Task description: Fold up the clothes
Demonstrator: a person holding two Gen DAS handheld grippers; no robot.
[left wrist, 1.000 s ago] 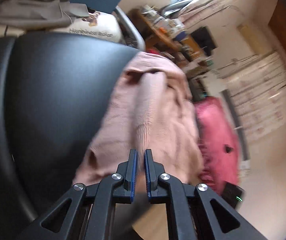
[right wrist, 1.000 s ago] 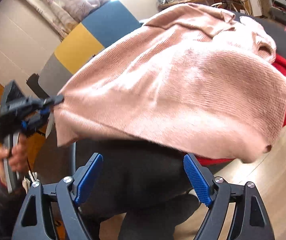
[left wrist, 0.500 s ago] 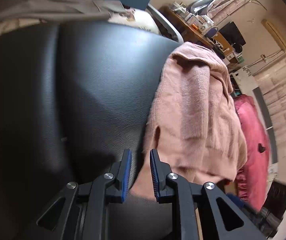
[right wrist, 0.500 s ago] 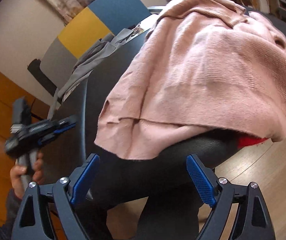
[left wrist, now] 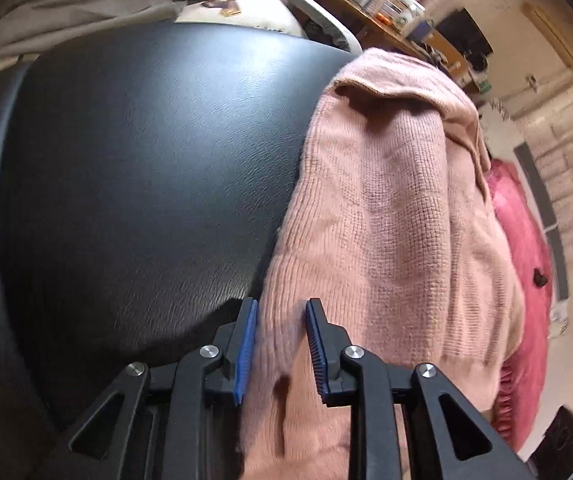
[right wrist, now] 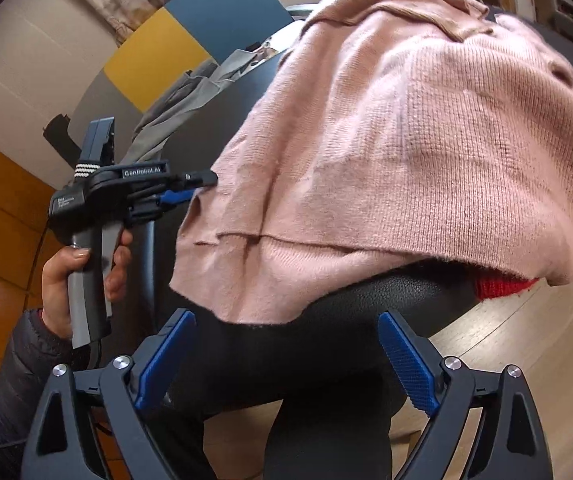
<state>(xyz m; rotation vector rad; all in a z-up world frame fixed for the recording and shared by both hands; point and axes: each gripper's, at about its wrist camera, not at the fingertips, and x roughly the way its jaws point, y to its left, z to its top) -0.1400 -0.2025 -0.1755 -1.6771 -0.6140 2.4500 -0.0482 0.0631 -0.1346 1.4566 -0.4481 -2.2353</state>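
Observation:
A pink knitted sweater (left wrist: 398,216) lies folded on a black leather seat (left wrist: 146,160), its hem hanging over the front edge (right wrist: 254,280). My left gripper (left wrist: 280,344) is partly open, its blue pads on either side of the sweater's near edge without pinching it. In the right wrist view the left gripper (right wrist: 202,186) is at the sweater's left corner, held by a hand. My right gripper (right wrist: 286,360) is wide open and empty, below the hanging hem in front of the seat.
A red garment (right wrist: 502,284) peeks from under the sweater at the right; it shows as a pink-red mass in the left wrist view (left wrist: 526,280). Grey cloth (left wrist: 66,12) lies at the seat's far side. A blue, yellow and grey backrest (right wrist: 190,40) stands behind.
The left gripper let go of the sweater's edge after laying it over to the right, opened slightly, and now straddles the near edge. The right gripper stayed open and moved closer to the hem.

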